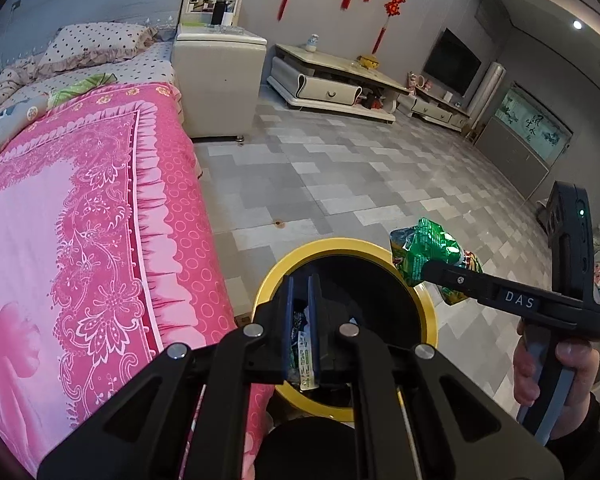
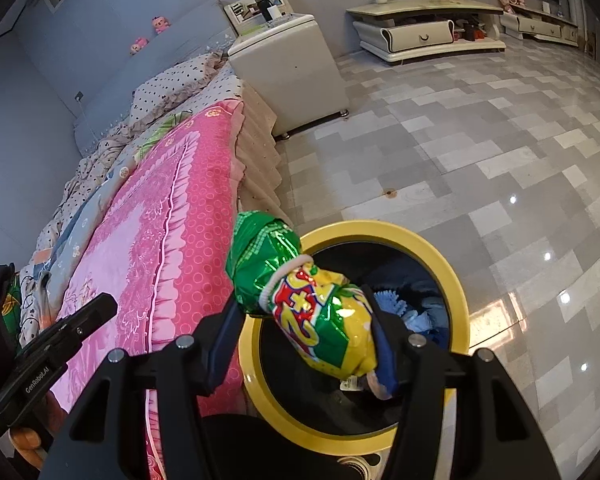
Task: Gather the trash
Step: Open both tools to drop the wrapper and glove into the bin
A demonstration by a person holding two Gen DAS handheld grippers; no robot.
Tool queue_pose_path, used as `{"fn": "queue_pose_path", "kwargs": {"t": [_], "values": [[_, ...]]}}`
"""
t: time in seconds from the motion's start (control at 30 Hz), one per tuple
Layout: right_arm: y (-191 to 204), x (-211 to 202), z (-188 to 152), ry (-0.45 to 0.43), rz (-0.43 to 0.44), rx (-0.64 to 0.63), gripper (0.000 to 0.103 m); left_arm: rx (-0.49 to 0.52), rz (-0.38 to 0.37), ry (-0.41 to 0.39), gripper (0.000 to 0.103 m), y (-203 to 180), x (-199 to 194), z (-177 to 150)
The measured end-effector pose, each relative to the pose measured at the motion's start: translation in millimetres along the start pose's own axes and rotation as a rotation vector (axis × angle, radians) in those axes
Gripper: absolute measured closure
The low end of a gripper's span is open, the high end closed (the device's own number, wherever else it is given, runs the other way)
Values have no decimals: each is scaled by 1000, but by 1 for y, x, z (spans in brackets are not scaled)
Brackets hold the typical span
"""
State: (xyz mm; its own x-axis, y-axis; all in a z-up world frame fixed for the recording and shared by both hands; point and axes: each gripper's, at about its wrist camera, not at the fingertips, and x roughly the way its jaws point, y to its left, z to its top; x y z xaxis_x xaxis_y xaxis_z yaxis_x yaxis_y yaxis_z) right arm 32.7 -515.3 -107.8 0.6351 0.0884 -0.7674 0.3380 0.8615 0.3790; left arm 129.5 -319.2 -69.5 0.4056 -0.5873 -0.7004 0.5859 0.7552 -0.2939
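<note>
A black trash bin with a yellow rim (image 1: 430,312) (image 2: 456,280) stands on the floor beside the bed. My left gripper (image 1: 303,292) hovers over the bin's mouth, shut on a thin white and green wrapper (image 1: 306,356). My right gripper (image 2: 300,320) is shut on a crumpled green and yellow snack bag (image 2: 300,284) tied with a white band, held over the bin's left rim. The bag also shows in the left wrist view (image 1: 428,252), at the bin's right rim. Blue and other scraps (image 2: 412,312) lie inside the bin.
A bed with a pink floral cover (image 1: 80,220) (image 2: 160,220) lies left of the bin. A white bedside cabinet (image 1: 216,80) and a low TV stand (image 1: 332,80) stand farther back. Grey tiled floor (image 1: 340,184) spreads to the right.
</note>
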Motion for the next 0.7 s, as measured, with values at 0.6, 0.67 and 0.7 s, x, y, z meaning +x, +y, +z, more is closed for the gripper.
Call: {"fn": "queue_pose_path", "kwargs": {"t": [0.6,0.67,0.7], "values": [[21,-6,-5,2,-68,15,33,-114,59,-161,45,63,-76,-1],[33,-6,-6,0,-71,-4,33,-140,76,-177,40,77,-88,-2],[39,-6,-7,2,-65,-15,32,-156,83,-186,36,85,-95,-4]]}}
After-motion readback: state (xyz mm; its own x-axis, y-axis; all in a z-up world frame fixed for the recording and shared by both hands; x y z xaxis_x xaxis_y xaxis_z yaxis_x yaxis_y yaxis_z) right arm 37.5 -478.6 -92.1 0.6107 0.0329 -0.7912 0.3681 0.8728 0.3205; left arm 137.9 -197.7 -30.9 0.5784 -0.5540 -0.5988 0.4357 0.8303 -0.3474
